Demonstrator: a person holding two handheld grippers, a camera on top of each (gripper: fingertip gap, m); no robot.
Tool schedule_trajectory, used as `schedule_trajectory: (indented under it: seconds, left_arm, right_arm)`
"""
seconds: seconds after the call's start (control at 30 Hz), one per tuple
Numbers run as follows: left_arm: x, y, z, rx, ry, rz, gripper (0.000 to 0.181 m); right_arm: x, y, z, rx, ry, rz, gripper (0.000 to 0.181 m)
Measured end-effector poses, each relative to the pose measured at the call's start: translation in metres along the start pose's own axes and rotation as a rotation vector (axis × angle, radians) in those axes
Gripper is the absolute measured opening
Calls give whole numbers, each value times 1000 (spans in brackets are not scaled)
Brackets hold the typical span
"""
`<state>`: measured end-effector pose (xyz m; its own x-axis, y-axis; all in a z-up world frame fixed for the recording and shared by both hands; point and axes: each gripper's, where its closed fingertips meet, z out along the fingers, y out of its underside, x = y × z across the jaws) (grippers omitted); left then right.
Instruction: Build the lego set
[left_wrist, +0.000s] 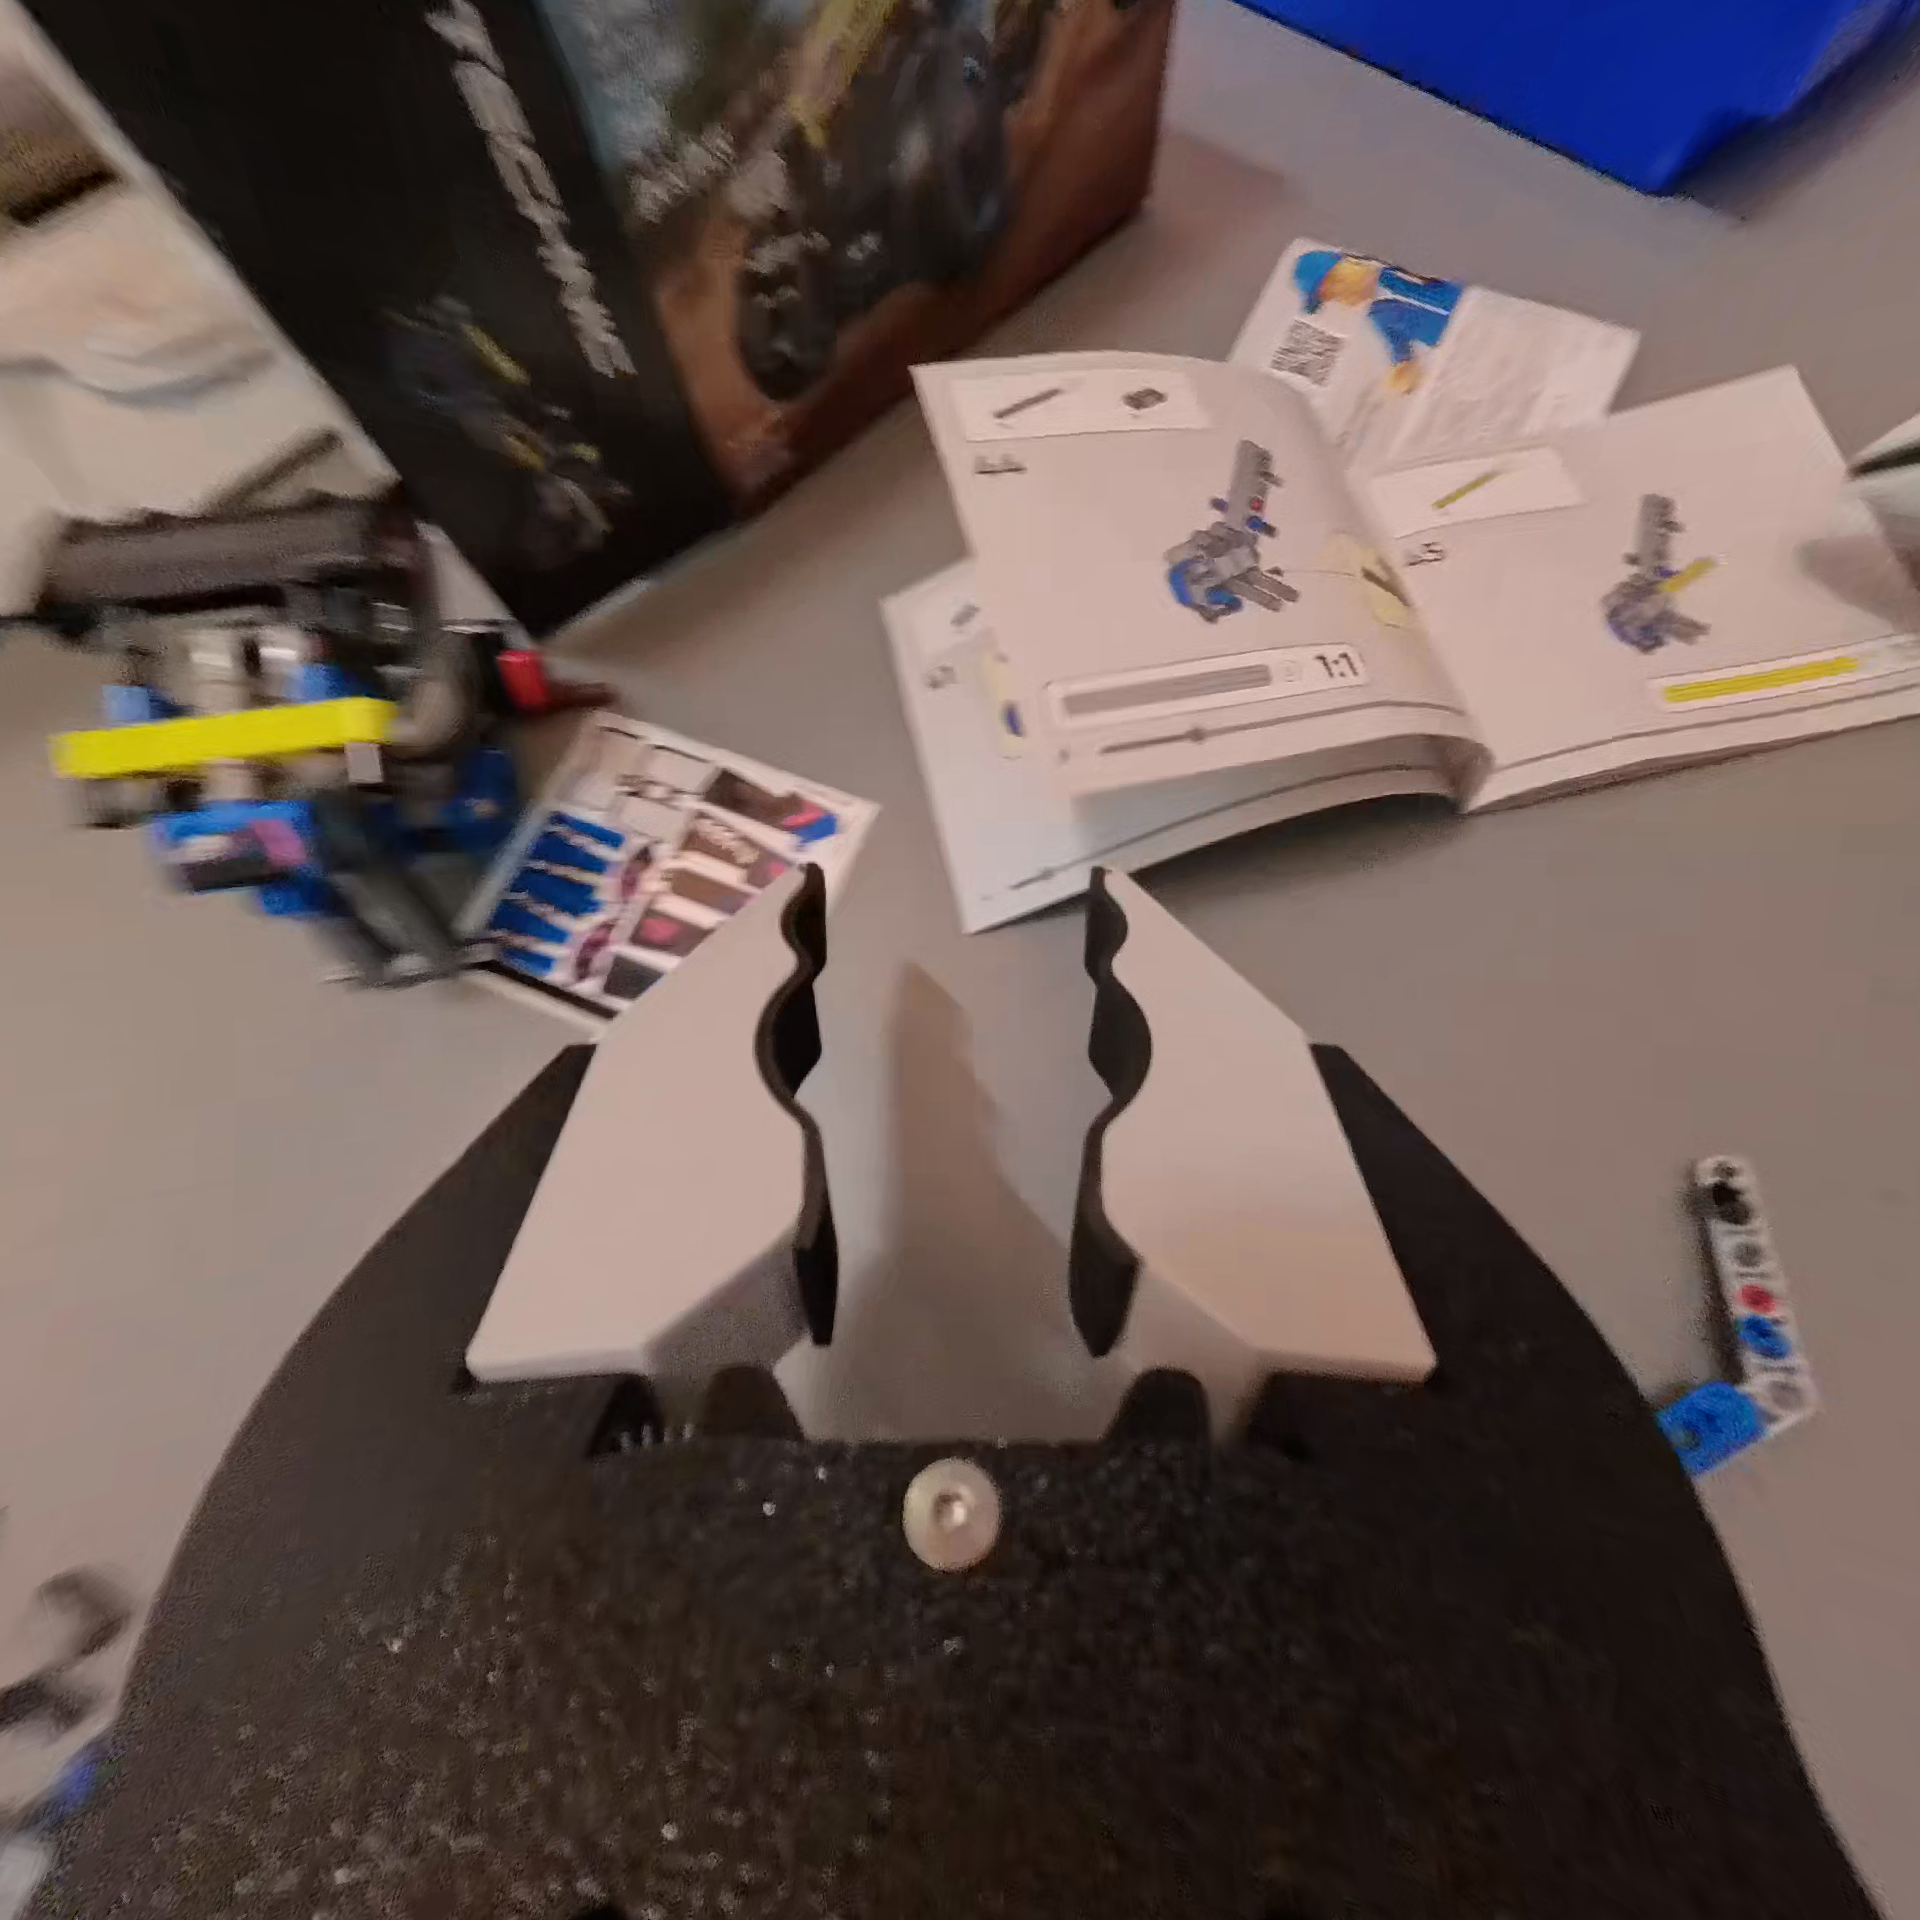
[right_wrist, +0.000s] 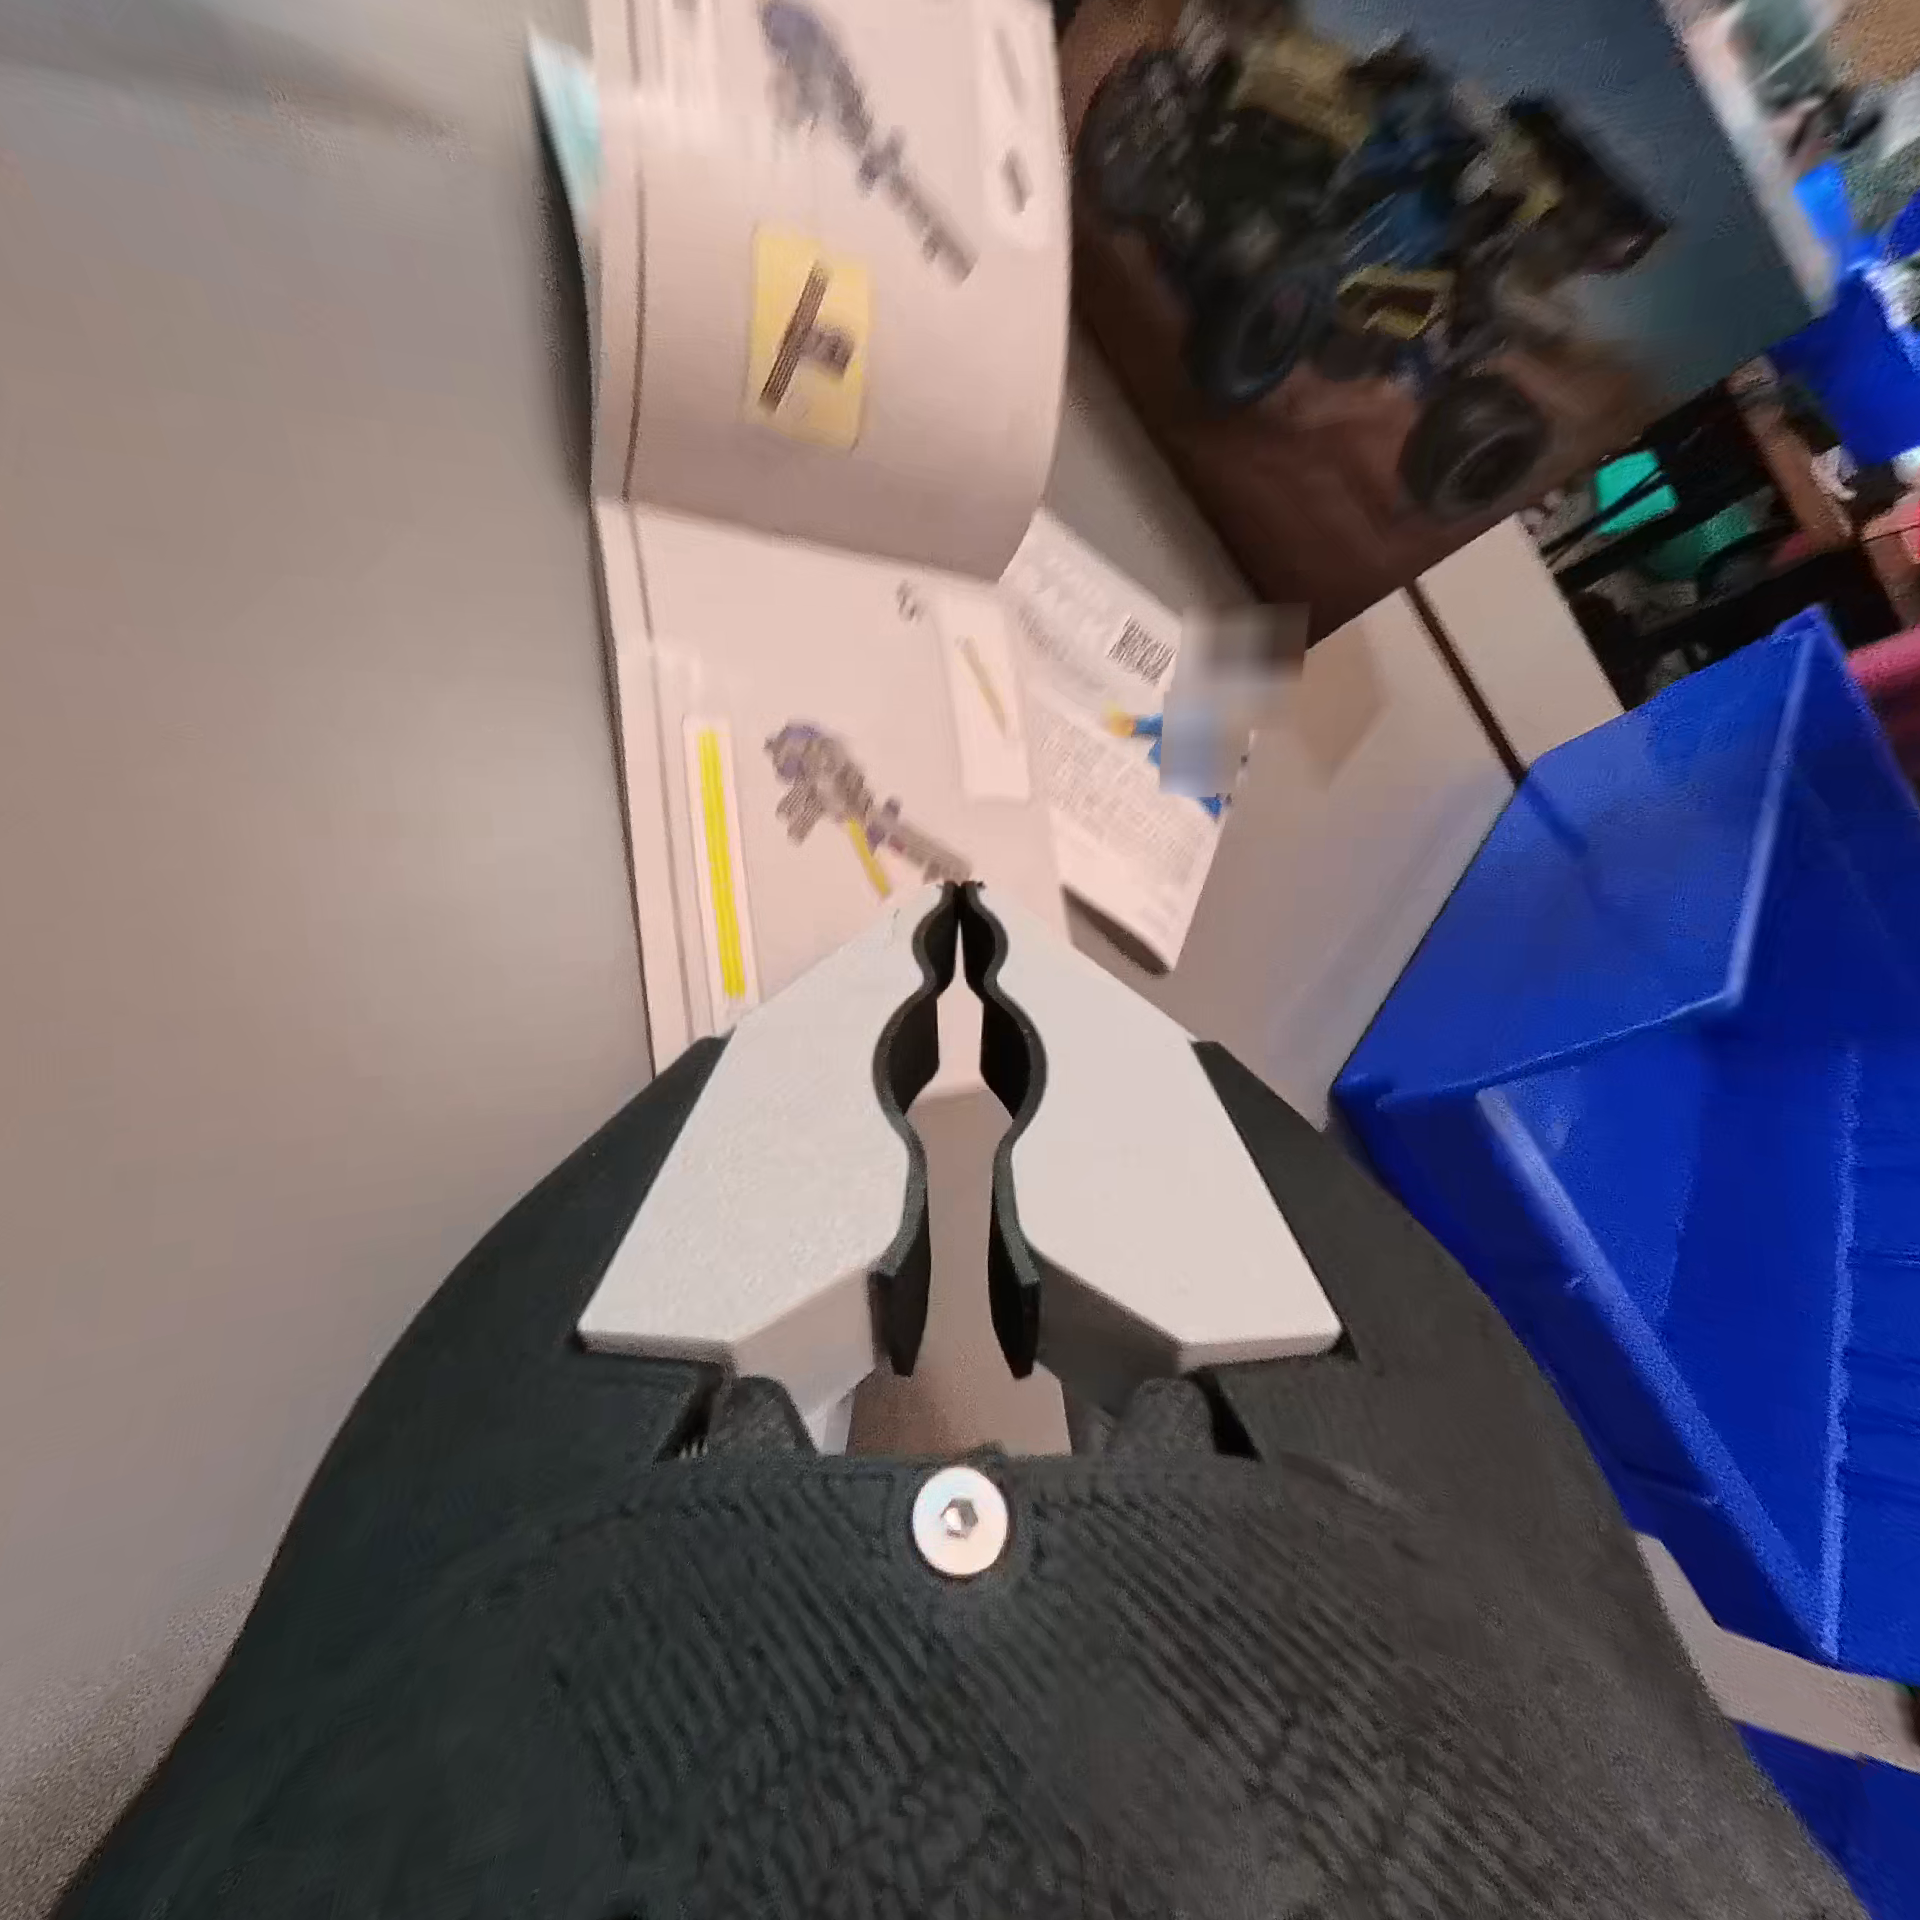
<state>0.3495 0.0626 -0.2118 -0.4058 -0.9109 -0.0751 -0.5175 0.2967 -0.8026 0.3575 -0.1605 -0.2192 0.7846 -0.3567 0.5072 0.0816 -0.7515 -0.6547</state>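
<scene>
Both tools carry nothing: left gripper (left_wrist: 951, 914) spread above the table (left_wrist: 1455, 1039), right gripper (right_wrist: 961, 888) pinched tip-to-tip, while the part-built model (left_wrist: 260, 769) and grey beam (left_wrist: 1751, 1309) lie beside the open instruction booklet (left_wrist: 1351, 582), presumably for reference.

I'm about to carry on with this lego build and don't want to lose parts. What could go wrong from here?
The small grey beam with its blue connector lies loose right of the open left gripper; a sweep could knock it away. The partial model rests partly on the sticker sheet, so dragging it may crease the sheet. The right gripper, shut and empty, hovers over the open manual, which it could snag.
</scene>
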Motion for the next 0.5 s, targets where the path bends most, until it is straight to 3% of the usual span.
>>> schedule_trajectory:
  seconds: [0.13, 0.23, 0.3, 0.43, 0.5]
  left_arm:
    - [1, -37, -16, 139, -73, 173, 34]
    - [39, -58, -1, 208, 30, 360, 27]
    - [68, -52, 17, 165, 140, 474, 21]
    - [63, -14, 46, -66, 87, 567, 6]
    - [70, 8, 46, -133, 141, 568, 0]
  right_arm:
    - [-13, -42, 17, 96, -42, 5, 3]
    - [-39, -48, 47, 39, -110, -107, 0]
    - [-56, -41, 57, -14, -172, -175, 0]
    - [-68, -33, 37, -16, -240, -210, 0]
    - [-67, -19, 22, -53, -259, -187, 0]
